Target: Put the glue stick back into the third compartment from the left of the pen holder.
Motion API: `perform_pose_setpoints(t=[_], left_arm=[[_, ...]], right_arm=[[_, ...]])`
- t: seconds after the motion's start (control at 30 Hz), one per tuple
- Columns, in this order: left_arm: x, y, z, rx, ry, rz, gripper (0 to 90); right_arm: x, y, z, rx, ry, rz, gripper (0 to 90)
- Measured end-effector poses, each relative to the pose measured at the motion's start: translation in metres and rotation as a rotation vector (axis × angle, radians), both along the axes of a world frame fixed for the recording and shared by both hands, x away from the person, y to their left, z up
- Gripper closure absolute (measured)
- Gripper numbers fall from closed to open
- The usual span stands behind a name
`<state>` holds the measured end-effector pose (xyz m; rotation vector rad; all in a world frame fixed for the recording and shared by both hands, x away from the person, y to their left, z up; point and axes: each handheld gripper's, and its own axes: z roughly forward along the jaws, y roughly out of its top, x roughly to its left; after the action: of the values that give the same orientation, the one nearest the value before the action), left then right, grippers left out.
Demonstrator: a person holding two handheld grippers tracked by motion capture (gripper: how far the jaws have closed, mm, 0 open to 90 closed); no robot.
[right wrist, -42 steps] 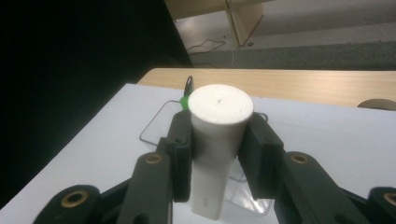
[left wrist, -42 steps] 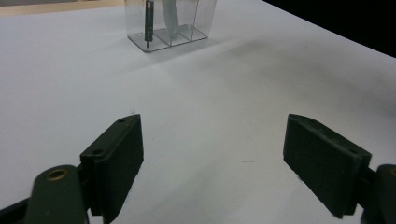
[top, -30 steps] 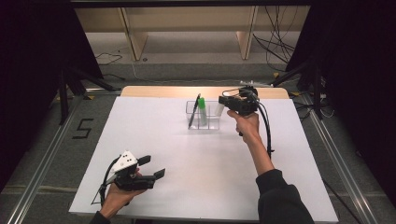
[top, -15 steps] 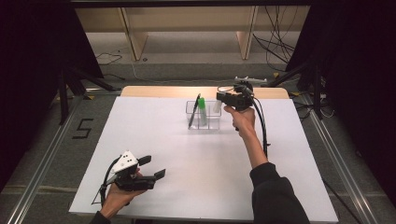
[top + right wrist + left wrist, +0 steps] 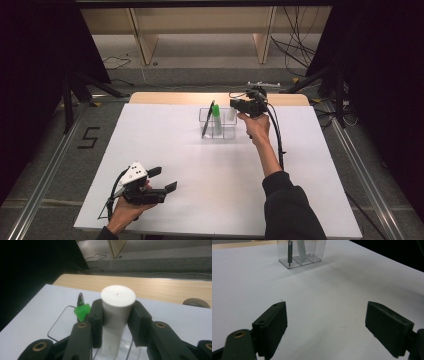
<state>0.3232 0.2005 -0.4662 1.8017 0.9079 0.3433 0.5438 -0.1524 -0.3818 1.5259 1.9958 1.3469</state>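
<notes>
Your left claw (image 5: 161, 180) is sitting near the bench's (image 5: 300, 200) near left corner, its jaws spread wide with nothing between them, resting low over the white surface; in the left gripper view the two black pads are standing well apart and pointing toward the clear organizer (image 5: 302, 252) far across the bench. That clear organizer (image 5: 218, 123) is standing near the middle of the far edge, and it is holding a dark pen (image 5: 208, 118) leaning in its left compartment and a green-capped marker (image 5: 216, 117) upright just beside it. Your right claw (image 5: 240, 106) is hovering over the organizer's right end, clamping a white cylinder (image 5: 117, 315) just below its flat top; in the right gripper view both pads are pressing against its sides, the cylinder is standing upright, and its lower end is sitting inside the organizer's right compartment, with the green cap (image 5: 82, 311) and the pen's tip (image 5: 80, 299) showing just to the left of it.
</notes>
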Motion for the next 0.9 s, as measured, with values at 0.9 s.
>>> perform_pose_setpoints(t=[0.9], left_arm=[[-0.001, -0.001, -0.001, 0.009, -0.001, -0.005, 17.5]], right_arm=[[0.004, 0.012, -0.015, -0.080, 0.051, 0.053, 59.3]])
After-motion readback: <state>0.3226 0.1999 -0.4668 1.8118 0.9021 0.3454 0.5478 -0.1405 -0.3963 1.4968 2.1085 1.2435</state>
